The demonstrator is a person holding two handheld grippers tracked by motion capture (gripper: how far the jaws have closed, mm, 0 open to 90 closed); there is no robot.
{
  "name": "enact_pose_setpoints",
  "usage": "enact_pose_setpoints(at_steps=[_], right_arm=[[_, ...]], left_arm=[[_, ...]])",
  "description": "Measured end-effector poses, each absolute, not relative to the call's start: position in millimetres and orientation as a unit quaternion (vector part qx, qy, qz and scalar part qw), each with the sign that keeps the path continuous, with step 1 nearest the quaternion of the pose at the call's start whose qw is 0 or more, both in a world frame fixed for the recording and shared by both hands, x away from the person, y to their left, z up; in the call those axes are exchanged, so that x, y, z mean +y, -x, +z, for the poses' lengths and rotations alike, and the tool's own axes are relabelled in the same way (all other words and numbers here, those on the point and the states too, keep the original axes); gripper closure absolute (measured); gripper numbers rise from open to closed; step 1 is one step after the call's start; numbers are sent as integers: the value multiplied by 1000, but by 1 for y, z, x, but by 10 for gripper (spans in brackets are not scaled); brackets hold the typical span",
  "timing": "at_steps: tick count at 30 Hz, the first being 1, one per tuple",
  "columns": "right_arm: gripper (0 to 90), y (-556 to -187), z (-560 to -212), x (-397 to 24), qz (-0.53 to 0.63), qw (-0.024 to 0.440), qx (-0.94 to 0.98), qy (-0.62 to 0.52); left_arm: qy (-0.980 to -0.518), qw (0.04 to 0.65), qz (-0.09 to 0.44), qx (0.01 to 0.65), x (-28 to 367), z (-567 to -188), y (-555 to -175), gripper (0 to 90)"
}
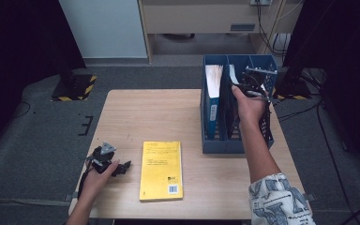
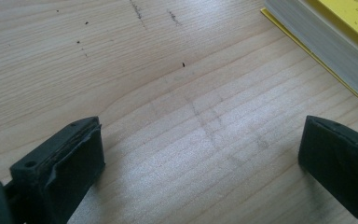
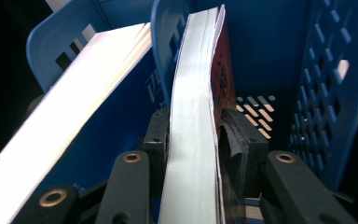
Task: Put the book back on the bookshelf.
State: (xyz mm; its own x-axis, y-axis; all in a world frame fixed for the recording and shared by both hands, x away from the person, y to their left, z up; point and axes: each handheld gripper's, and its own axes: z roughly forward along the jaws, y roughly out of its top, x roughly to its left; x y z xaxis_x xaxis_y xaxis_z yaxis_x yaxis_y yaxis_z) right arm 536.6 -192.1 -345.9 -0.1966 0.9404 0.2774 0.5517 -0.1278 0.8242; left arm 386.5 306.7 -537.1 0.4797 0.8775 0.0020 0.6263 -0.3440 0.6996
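The right claw [image 3: 193, 135] reaches into the middle compartment of the blue file rack [image 1: 213, 145] that stands at the far right of the counter [image 1: 136, 112], and a book with a dark red cover [image 3: 193, 116] stands upright between its two black jaws, page edges facing the claw's camera. In the right gripper view the jaw on the left lies flat against the pale page block, while the worn pad [image 3: 230, 140] on the other jaw sits right at the red cover, where a thin dark gap seems to show; the jaws look only loosely closed around the book, and whether the pads press on it cannot be told for certain. Beside this claw, one compartment over, a second book with a blue cover [image 3: 74, 116] leans at a slant against the divider, its white page edges turned up. In the high view the right hand [image 1: 249, 104] holds its claw above the rack with the forearm stretched across the counter's near right part. The left claw [image 1: 122, 168] rests low on the counter at the near left, held by the left hand [image 1: 99, 178]; its jaws stand spread wide with bare wood between them. Ahead of this claw and off to its right side lies a yellow book [image 2: 340, 32], flat on the counter and close to the claw without touching it, its grey page block facing the jaws.
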Motion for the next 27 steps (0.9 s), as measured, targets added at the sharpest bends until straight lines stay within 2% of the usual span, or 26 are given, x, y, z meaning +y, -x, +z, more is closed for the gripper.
enact_pose_setpoints(at_steps=[15, 27], right_arm=[[548, -536, -345, -193, 477, 183, 621, -594], [429, -536, -345, -194, 488, 168, 630, -581]], left_arm=[[-797, 324, 194, 471, 307, -537, -387, 0], [-797, 324, 194, 471, 307, -537, -387, 0]])
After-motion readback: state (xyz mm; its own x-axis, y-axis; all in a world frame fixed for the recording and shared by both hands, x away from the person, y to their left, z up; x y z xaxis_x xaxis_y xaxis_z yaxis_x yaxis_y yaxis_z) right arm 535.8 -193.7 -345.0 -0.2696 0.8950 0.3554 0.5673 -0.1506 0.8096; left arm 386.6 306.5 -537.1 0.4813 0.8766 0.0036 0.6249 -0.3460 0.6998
